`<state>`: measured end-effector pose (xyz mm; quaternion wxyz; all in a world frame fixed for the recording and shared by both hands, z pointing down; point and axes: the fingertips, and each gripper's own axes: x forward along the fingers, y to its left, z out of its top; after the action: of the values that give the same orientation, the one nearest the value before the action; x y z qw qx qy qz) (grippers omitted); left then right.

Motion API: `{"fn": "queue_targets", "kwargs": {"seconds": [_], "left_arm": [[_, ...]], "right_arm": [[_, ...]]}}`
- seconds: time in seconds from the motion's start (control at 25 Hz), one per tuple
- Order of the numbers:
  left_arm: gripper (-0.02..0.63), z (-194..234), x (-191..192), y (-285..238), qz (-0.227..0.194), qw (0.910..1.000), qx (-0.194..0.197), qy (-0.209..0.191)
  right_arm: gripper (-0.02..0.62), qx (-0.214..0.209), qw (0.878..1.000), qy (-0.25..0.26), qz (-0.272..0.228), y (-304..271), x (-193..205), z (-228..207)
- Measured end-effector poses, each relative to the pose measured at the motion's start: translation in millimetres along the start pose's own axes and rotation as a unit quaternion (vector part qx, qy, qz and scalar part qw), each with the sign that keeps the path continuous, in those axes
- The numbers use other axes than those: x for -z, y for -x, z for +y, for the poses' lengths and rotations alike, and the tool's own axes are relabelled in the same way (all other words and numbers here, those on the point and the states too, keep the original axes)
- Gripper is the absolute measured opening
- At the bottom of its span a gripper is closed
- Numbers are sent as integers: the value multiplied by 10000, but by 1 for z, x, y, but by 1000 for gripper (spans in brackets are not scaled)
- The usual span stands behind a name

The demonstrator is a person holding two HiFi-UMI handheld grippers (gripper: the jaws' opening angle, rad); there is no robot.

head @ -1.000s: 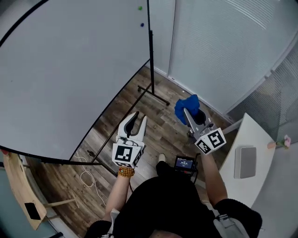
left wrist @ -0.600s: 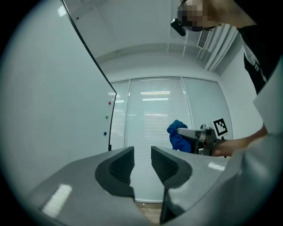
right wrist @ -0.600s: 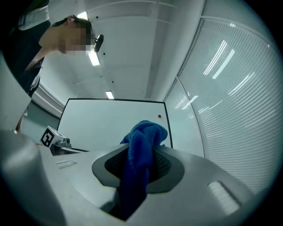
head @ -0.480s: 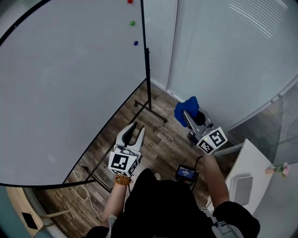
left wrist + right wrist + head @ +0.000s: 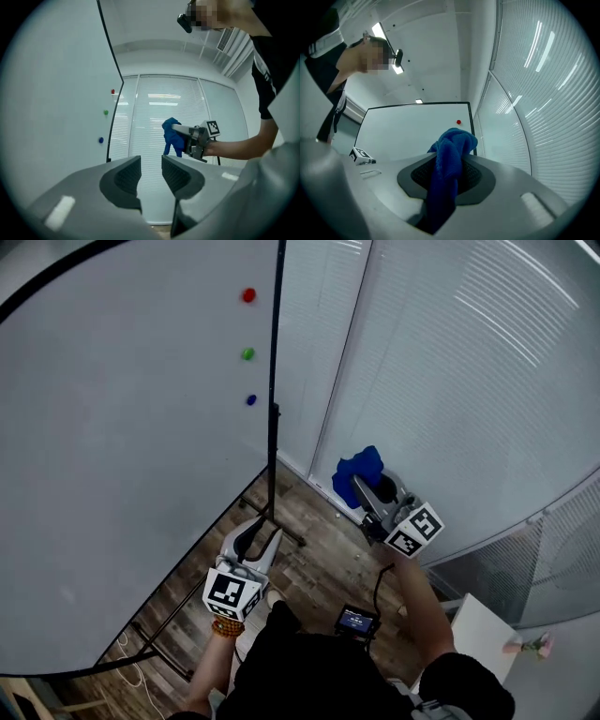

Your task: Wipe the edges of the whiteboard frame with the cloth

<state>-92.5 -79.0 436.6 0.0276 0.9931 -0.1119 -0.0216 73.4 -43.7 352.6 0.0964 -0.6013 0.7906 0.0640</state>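
Note:
The whiteboard (image 5: pixel 112 456) fills the left of the head view; its black frame's right edge (image 5: pixel 274 352) runs down to a stand. Three magnets, red (image 5: pixel 248 295), green (image 5: pixel 247 353) and blue (image 5: pixel 250 399), sit beside that edge. My right gripper (image 5: pixel 359 486) is shut on a bunched blue cloth (image 5: pixel 357 468), held in the air to the right of the frame and apart from it. In the right gripper view the cloth (image 5: pixel 449 161) hangs out between the pads. My left gripper (image 5: pixel 255 538) is open and empty, low near the stand; its pads (image 5: pixel 127 173) stand apart.
A glass wall with blinds (image 5: pixel 450 381) stands right behind the board's right edge. The stand's foot (image 5: pixel 277 529) lies on the wood floor under my left gripper. Cables (image 5: pixel 131 652) trail at the lower left. A white table corner (image 5: pixel 473 629) sits at the lower right.
Both grippers have travelled along the board toward its right edge. The frame's right edge and the three magnets have come further into view. The cloth stays clamped.

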Motion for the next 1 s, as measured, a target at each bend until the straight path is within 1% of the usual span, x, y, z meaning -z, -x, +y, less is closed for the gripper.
{"fn": "queue_targets", "kwargs": {"seconds": [0.16,0.24,0.32,0.4,0.48,0.52,0.6,0.68,0.76,0.88,0.92,1.0], "left_arm": [[241,20,-28,-42,11,9998,6,-178],[242,30,-31,-60,-32,9998,-75,-177],[245,39,-30,-80,11,9997,-179,-156],[245,55,-25,-103,177,9989,-387,-186],[251,75,-15,-124,340,9968,-706,-170],[253,79,-9,-130,380,9953,-883,-135],[253,71,11,-132,398,9920,-1198,-81],[253,49,34,-130,386,9895,-1392,-74],[253,39,45,-136,355,9866,-1588,-95],[253,74,24,-180,458,9781,-2031,-12],[253,84,17,-197,467,9763,-2114,60],[253,92,16,-221,461,9738,-2224,103]], "right_arm": [[118,-310,9991,163,-242,-58,-41,-53],[118,-493,9979,210,-366,-90,-58,-78],[121,-799,9955,130,-486,-122,-72,-104],[123,-1196,9908,-32,-628,-162,-82,-136],[123,-1615,9833,-240,-810,-204,-89,-167],[123,-1797,9791,-302,-906,-217,-93,-178],[124,-2103,9711,-279,-1095,-221,-101,-185],[124,-2402,9617,-198,-1304,-212,-110,-182],[123,-2764,9486,-188,-1529,-225,-126,-181],[124,-3488,9199,-378,-1753,-306,-174,-201],[124,-3694,9108,-458,-1784,-331,-190,-209],[124,-4042,8941,-632,-1822,-358,-208,-217]]}}
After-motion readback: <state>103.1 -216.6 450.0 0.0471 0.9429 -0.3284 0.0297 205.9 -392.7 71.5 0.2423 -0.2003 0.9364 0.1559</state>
